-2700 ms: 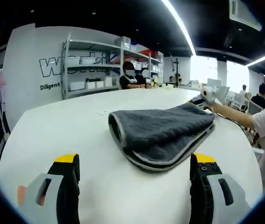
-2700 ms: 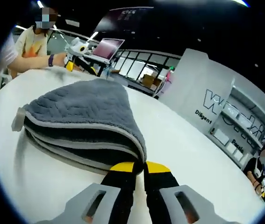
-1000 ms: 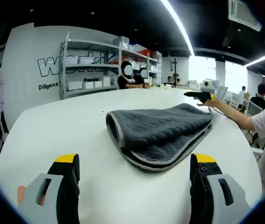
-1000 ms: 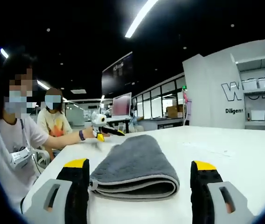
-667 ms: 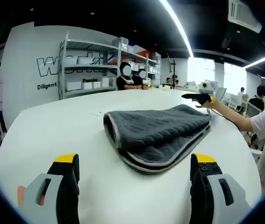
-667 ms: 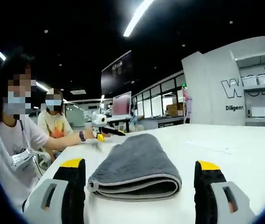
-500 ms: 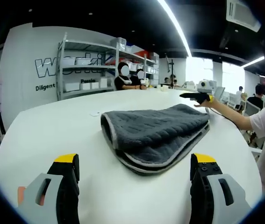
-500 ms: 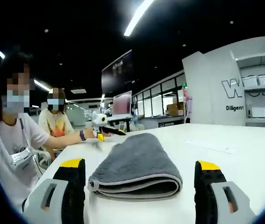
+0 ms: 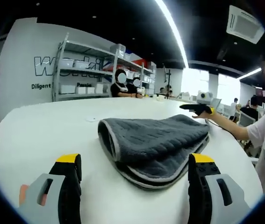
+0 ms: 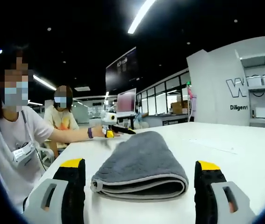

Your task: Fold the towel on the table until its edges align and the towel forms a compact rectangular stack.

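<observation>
The towel (image 9: pixel 155 140) is dark grey with a wavy ribbed weave and a pale grey edge — on a white table (image 9: pixel 39 135). Both grippers (image 9: pixel 134 172) (image 10: pixel 140 179) are black and grey — yellow-tipped.

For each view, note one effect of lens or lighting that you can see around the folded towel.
Left gripper view: fisheye bends the white table into a dome; ceiling light strip glares. Right gripper view: towel sharp, its folds shadowed; the room behind dim.
</observation>
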Demonstrator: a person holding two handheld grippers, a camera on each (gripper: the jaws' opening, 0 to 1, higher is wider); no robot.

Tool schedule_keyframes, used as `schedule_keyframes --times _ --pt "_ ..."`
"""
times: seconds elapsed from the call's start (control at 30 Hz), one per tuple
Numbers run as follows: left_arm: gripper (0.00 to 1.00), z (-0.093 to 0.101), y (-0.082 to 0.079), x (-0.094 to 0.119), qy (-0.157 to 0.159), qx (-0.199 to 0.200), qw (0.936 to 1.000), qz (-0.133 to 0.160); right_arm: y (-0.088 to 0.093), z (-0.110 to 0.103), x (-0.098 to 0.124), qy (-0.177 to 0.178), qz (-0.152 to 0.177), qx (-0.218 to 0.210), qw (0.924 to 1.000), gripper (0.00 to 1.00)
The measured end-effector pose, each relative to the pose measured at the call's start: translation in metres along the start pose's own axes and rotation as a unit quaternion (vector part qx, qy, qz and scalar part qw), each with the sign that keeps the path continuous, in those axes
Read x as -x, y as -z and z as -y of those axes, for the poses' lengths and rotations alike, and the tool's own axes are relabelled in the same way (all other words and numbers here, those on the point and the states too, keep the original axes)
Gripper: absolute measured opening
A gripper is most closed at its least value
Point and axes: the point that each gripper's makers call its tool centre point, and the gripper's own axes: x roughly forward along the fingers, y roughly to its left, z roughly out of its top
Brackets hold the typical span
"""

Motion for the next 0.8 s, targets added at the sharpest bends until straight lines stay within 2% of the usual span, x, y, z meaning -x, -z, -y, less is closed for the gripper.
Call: schedule_keyframes --times 0.13,0.27,0.33,0.53,0.63,0.8 --pt "0.92 -0.001 -0.011 -0.01 0.015 -0.007 0.9996 0.021 -0.002 0.0 0.001 0.0 0.002 0.001 1.0 0.99" --pt "0.87 0.0 -0.007 -0.017 0.031 -0.017 0.9994 -0.001 -0.003 0.001 0.002 -0.001 0.004 0.0 1.0 0.99" --pt "0.82 0.0 -0.003 -0.019 0.037 -0.022 0.9989 -0.016 -0.003 0.0 0.002 -0.001 0.005 0.001 1.0 0.99" --pt "0.66 0.006 0.01 -0.019 0.057 -0.016 0.9976 -0.037 -0.001 0.003 0.002 -0.002 -0.002 0.0 1.0 0.98" --pt "0.52 0.01 0.011 -0.017 0.07 -0.018 0.9968 -0.032 0.0 0.002 0.001 -0.002 -0.005 0.002 1.0 0.98" --pt "0.44 0.01 0.01 -0.015 0.067 -0.032 0.997 -0.022 0.001 0.003 0.001 -0.001 -0.006 0.0 1.0 0.98"
